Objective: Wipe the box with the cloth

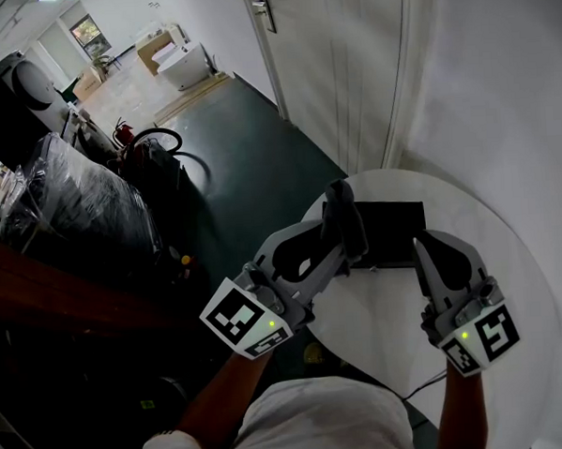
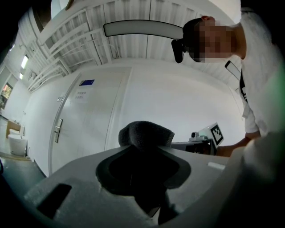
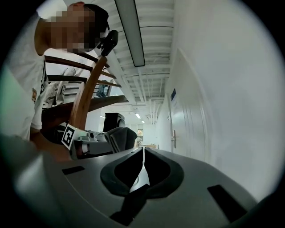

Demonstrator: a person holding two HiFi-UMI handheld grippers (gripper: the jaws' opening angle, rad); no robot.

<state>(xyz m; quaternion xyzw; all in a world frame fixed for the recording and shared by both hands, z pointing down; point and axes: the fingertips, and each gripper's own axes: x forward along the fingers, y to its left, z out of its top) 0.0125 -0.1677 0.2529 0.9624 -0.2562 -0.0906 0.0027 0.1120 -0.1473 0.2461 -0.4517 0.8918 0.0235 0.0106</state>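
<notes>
White round table (image 1: pixel 517 253) with a box (image 1: pixel 394 232) on it, two grippers held over it.
The black box lies toward the table's far side. Over the table's left edge the left gripper (image 1: pixel 344 248) clamps the dark cloth (image 1: pixel 344 215), by the box's left end. Nearer the table's middle the right gripper (image 1: pixel 424 258) is closed on nothing.

An industrial storage hall: dark floor (image 1: pixel 249 150), plastic-wrapped goods (image 1: pixel 73 206), fire extinguishers (image 1: pixel 123 133), cardboard boxes (image 1: pixel 152 49), ceiling strip light (image 3: pixel 131 31).
</notes>
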